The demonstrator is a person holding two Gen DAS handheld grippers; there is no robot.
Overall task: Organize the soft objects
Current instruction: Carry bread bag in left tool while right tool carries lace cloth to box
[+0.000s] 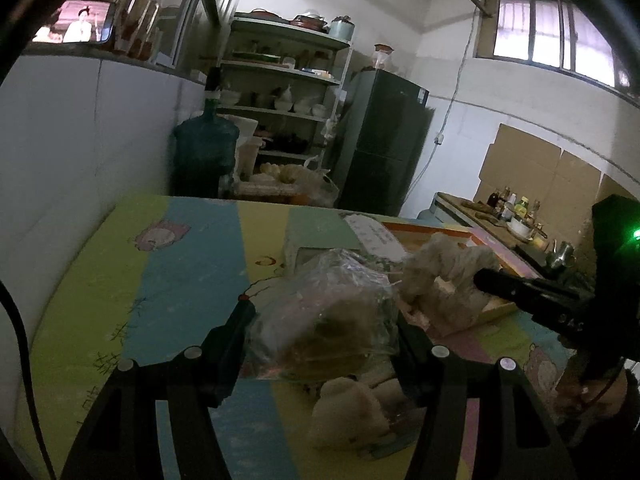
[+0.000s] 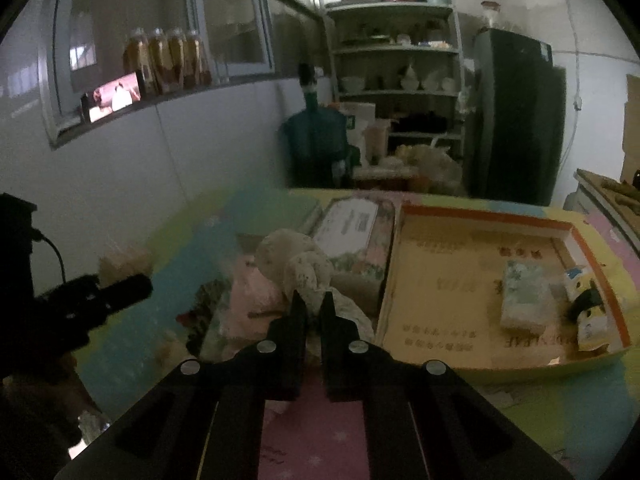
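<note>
Left claw: the left gripper (image 1: 320, 320) stands about half wide, and a clear plastic bag (image 1: 328, 312) with something brownish inside sits between its two fingers. Both fingers touch the sides of the bag, so it is holding the bag.
Bag direction: the bag is crumpled; its longer side runs across, from one finger to the other, and its twisted top goes away from the claw toward the far side of the mat.
Right claw: the right gripper (image 2: 314, 304) is narrow, the fingers are almost together, and they pinch a fold of a cream fuzzy cloth (image 2: 294, 264).
Cloth direction: in the right wrist view the cloth stands up in front of the fingertips, with its long axis going away from the claw and up, and its rounded end is the farthest part. In the left wrist view the same cloth (image 1: 444, 280) makes an arch, and the right claw (image 1: 488, 276) comes to it from the right side.
Beside the right claw: to the right lies an open flat cardboard box (image 2: 452, 312) with an orange rim, and a small tissue pack (image 2: 524, 296) lies inside it.
Under the left claw: a small pale plush piece (image 1: 352, 412) lies on the colourful mat (image 1: 180, 280), just below the bag; I cannot tell which way it points.
Left of the right claw: a pink soft thing (image 2: 248, 304) lies low, touching the cloth.
</note>
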